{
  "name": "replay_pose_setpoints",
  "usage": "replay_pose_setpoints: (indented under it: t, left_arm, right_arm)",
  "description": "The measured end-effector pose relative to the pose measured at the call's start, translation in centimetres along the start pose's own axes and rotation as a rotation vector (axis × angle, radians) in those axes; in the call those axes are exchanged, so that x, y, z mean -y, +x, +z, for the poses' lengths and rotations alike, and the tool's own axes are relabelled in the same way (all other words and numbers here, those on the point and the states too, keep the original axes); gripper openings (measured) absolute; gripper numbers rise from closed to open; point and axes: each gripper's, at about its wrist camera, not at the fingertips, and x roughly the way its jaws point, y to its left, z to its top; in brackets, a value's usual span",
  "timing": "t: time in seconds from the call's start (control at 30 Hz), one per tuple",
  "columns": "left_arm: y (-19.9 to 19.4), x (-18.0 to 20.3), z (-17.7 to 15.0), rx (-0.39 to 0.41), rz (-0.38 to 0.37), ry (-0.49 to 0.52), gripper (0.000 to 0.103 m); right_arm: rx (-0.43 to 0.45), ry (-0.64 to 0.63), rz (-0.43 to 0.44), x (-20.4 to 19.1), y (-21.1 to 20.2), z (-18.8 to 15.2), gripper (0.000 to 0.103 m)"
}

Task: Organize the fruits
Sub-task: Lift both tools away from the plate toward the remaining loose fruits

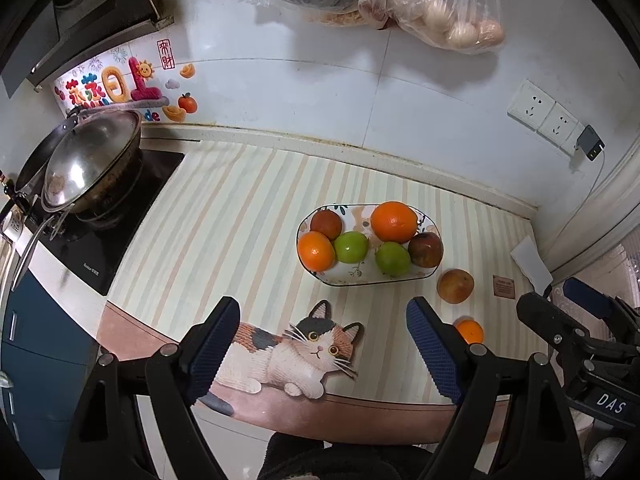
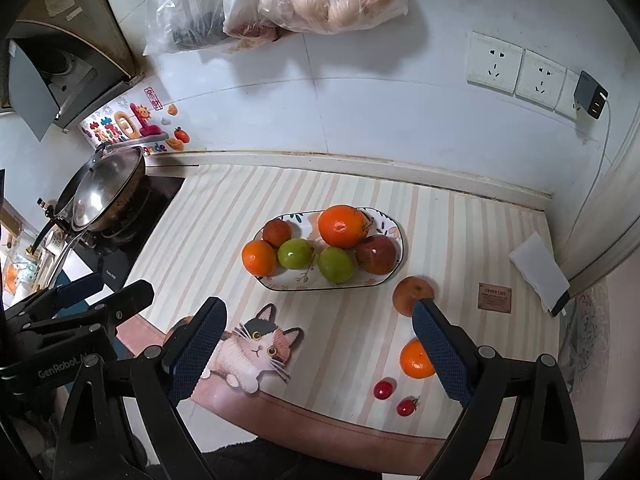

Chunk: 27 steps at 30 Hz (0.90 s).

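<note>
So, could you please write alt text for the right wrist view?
An open right gripper hovers over a striped mat holding a plate of six fruits. Off the plate lie a brownish fruit, a small orange and two cherry tomatoes.

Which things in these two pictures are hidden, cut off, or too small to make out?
- Small orange: left wrist view, partly behind the left gripper's finger.
- Two cherry tomatoes: seen only in the right wrist view.
- Brown fruit: lower part covered by the right gripper's finger.
- Brown label: print too small.
- Bags' contents: blurred by plastic, top cut off.
</note>
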Motion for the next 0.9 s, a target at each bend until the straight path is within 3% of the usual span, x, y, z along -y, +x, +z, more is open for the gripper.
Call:
replay_pose_setpoints:
  t: [0.57,0.73,0.9]
  left_arm:
    - [0.8,1.5,-0.5,-0.014,-0.004,0.031,0.085]
    - [4.1,2.5,-0.1,-0.053,0.016,0.034,0.085]
    - [8.7,4.3,-0.1,-0.122,0.043,0.066,0.085]
  right_arm:
    - [0.027,0.074,0.027,2.3,0.0,-0.1,0.096]
    - [-0.031,0.159,-0.013,6.7,3.9,-0.6,0.096]
    - [-0.183,0.229,-0.064,11.6,11.2,-3.4,0.096]
